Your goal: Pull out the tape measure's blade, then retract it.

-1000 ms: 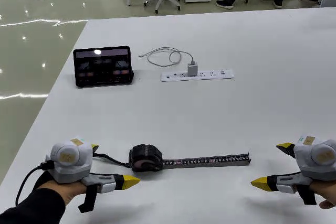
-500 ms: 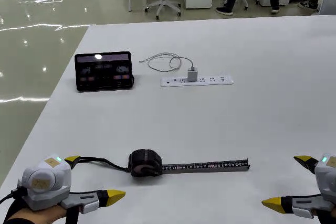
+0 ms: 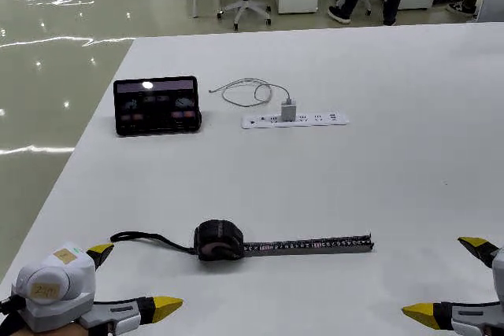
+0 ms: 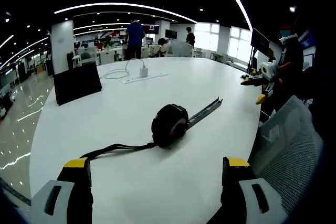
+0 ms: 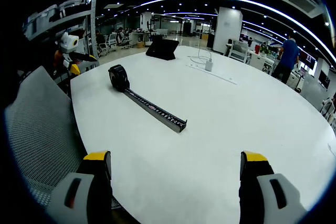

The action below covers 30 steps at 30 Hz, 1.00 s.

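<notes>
While the left claw (image 3: 135, 277) hangs spread and empty by the near edge of the white bench (image 3: 315, 171), the black round-cased tape measure (image 3: 218, 240) lies just beyond it, its dark graduated blade (image 3: 307, 245) drawn out flat towards the right claw (image 3: 445, 277), likewise spread and empty. Freeing the blade with the tape measure unheld would likely let it whip back and skid the whole thing towards that near edge; bare surface lies open all round, the black tablet (image 3: 156, 105) and white power strip (image 3: 295, 119) well apart behind.
</notes>
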Each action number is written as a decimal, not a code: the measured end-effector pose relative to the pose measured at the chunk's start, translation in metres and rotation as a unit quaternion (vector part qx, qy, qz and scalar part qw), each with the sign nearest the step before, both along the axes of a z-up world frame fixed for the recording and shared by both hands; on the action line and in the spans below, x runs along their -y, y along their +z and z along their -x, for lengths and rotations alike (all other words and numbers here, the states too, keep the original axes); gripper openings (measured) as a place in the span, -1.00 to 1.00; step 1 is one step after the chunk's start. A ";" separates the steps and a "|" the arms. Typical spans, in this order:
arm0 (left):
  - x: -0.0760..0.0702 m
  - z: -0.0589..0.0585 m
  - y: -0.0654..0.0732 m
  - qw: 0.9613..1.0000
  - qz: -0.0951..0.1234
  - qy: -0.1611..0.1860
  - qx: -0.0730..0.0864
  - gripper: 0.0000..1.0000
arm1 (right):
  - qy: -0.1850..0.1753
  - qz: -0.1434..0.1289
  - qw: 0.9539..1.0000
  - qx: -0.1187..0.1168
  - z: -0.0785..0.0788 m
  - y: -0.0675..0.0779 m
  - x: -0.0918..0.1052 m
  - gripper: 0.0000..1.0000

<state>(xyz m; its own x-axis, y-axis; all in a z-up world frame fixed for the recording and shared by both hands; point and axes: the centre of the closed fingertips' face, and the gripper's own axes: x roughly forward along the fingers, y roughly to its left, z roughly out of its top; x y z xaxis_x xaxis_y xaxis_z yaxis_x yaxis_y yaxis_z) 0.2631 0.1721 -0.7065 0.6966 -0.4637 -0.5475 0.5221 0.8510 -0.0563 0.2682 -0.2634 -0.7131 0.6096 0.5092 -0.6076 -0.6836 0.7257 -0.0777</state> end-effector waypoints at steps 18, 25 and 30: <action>-0.001 0.028 0.002 1.000 -0.007 0.005 -0.006 1.00 | -0.026 -0.017 1.000 -0.001 0.025 0.006 0.017 1.00; 0.004 0.031 0.006 1.000 -0.003 0.000 -0.006 1.00 | -0.027 -0.016 1.000 0.004 0.032 0.007 0.016 1.00; 0.010 0.036 0.002 1.000 -0.005 -0.005 -0.013 1.00 | -0.023 -0.015 1.000 0.006 0.038 0.011 0.018 1.00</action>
<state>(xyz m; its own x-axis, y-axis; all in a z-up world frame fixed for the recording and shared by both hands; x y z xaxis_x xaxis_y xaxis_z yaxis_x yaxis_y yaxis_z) 0.2266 0.1620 -0.7045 0.6774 -0.4652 -0.5698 0.5300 0.8458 -0.0605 0.2304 -0.2809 -0.7025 0.6394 0.4984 -0.5855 -0.6488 0.7583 -0.0630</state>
